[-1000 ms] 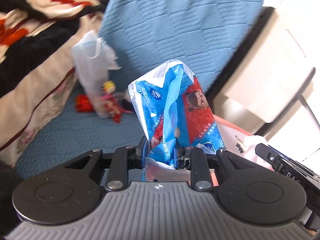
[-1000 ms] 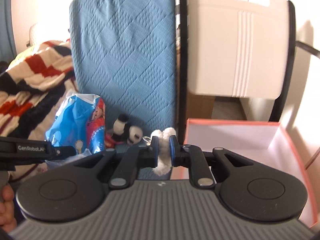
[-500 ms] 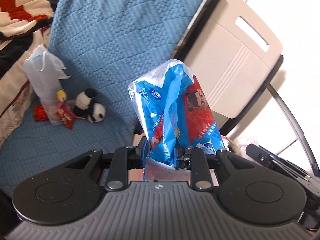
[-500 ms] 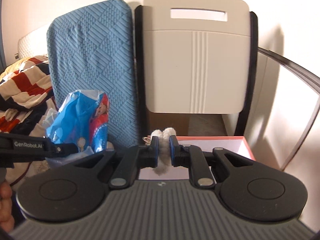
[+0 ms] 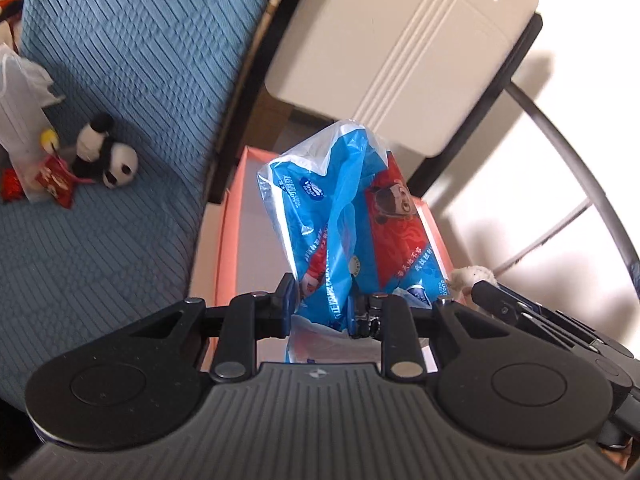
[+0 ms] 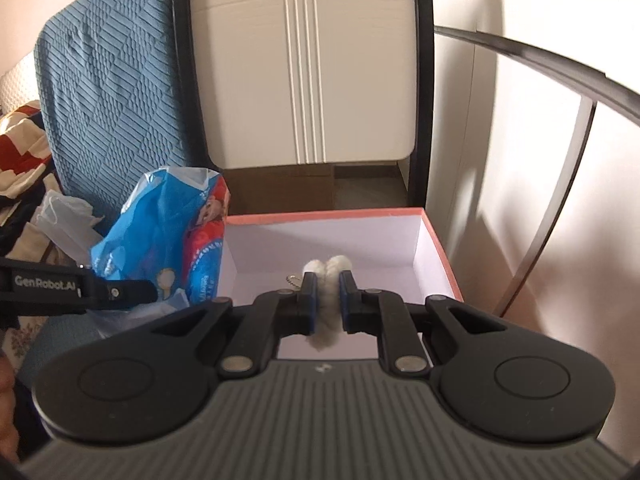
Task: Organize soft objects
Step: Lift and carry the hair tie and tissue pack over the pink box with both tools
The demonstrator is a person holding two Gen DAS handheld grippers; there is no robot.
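My left gripper (image 5: 320,304) is shut on a blue and red tissue pack (image 5: 344,216), which stands up over the pink-rimmed white box (image 5: 228,240). In the right wrist view the same tissue pack (image 6: 176,236) hangs at the box's left edge. My right gripper (image 6: 327,292) is shut on a fluffy white keychain toy (image 6: 326,308) above the open box (image 6: 436,248). A small panda plush (image 5: 106,152) lies on the blue chair seat (image 5: 100,260).
A clear plastic bag with red packets (image 5: 28,128) stands beside the panda. A cream chair back (image 6: 308,68) rises behind the box, with a curved metal armrest (image 6: 560,184) at its right. A striped blanket (image 6: 20,148) lies at the far left.
Both grippers have swung right, from the blue chair to over the pink box, each keeping its grip. The panda and plastic bag have slid to the left of the left wrist view.
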